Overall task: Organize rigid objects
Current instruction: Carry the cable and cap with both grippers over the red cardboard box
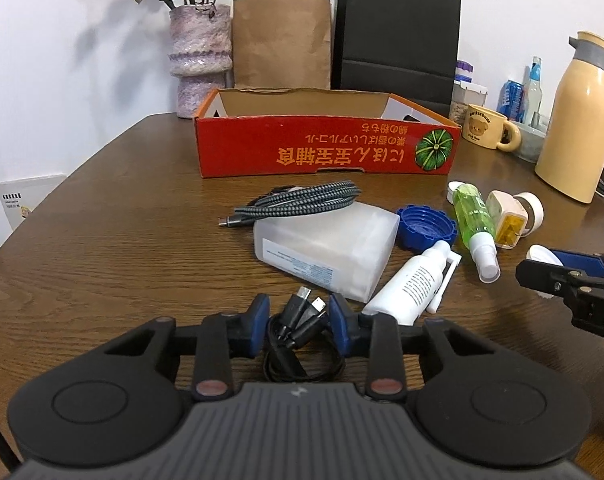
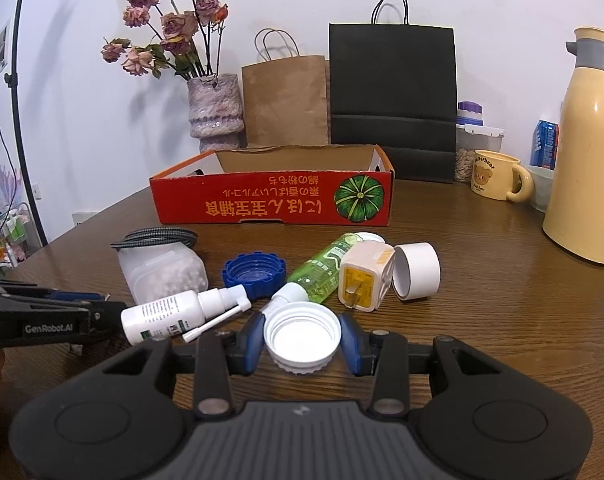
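In the left wrist view my left gripper (image 1: 298, 320) is shut on a coiled black cable (image 1: 285, 354) lying on the wooden table; both blue pads touch the bundle. My right gripper (image 2: 302, 342) is shut on a white screw cap (image 2: 302, 332), open side up. Ahead lie a translucent plastic box (image 1: 326, 244), a braided grey cable (image 1: 302, 200), a blue cap (image 1: 424, 226), a white spray bottle (image 1: 414, 284), a green spray bottle (image 1: 474, 220), a white-and-yellow plug (image 1: 506, 220) and a white cylinder lid (image 2: 418, 276). Behind them stands an open red cardboard box (image 1: 326, 148).
A purple vase (image 1: 199, 60) with dried flowers, a brown paper bag (image 1: 281, 40) and a black paper bag (image 1: 398, 36) stand against the wall. At the right are a yellow thermos (image 1: 578, 120), a bear mug (image 1: 486, 126), jars and a can.
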`<state>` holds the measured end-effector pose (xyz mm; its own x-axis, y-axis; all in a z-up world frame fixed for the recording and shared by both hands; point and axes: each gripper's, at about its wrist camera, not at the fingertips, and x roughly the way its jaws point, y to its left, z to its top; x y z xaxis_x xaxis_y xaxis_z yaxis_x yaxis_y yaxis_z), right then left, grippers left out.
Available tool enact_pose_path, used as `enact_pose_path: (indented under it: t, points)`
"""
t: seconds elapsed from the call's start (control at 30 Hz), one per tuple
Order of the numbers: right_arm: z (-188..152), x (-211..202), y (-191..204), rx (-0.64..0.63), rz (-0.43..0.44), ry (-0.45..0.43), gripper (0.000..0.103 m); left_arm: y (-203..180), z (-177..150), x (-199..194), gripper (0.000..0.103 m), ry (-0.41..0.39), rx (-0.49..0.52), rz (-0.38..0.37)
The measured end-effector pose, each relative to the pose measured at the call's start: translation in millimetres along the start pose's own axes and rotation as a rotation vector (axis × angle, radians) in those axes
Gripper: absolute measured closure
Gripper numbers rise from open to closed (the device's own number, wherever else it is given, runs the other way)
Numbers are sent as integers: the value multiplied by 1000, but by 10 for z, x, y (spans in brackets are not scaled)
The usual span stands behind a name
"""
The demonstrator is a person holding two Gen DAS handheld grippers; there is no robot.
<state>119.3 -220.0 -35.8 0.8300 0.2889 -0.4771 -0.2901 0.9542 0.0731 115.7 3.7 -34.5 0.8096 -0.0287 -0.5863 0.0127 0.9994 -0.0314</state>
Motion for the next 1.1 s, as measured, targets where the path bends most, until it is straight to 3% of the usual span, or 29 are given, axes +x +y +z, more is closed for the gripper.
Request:
enact_pose_path:
  t: [0.63, 1.1]
  points:
    - [138, -88, 4, -11, -11, -46, 64, 71, 191, -340, 71, -97, -5, -31]
    - [496, -31, 43, -17, 5, -103, 64, 129, 732, -456, 71, -197, -33, -27]
